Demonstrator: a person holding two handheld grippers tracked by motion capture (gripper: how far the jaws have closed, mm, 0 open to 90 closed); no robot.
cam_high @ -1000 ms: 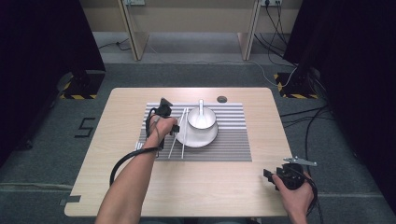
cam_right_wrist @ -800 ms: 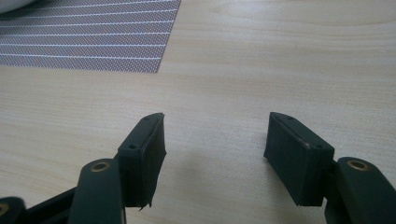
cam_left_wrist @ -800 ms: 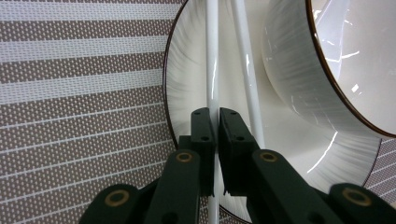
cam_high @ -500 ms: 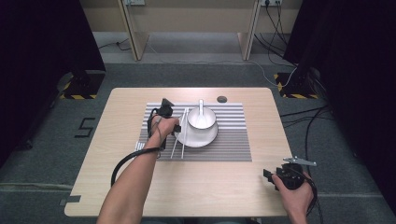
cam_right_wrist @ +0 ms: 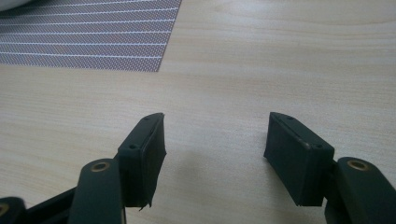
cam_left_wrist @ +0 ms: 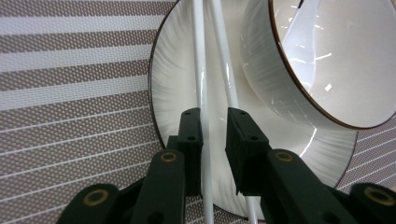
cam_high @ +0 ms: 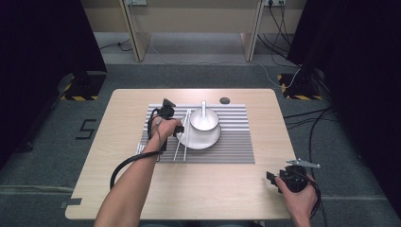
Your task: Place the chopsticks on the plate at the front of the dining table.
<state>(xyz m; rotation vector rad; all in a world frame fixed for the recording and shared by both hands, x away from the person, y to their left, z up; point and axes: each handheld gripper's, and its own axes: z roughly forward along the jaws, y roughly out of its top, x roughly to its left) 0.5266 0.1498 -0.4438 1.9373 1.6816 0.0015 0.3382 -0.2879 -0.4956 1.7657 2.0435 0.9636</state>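
White chopsticks [cam_left_wrist: 201, 70] lie side by side, their far ends resting on the plate [cam_left_wrist: 173, 88] beside the bowl [cam_left_wrist: 299, 65], their long axis running straight away from the left gripper [cam_left_wrist: 214, 135]. Its jaws have just been opening; they stand slightly apart, one chopstick passing between them, the second hidden behind the right-hand jaw, so contact cannot be confirmed. Well apart, the right gripper [cam_right_wrist: 215, 149] hovers over bare tabletop [cam_right_wrist: 280, 56], jaws wide and holding nothing. Left hand is nearer.
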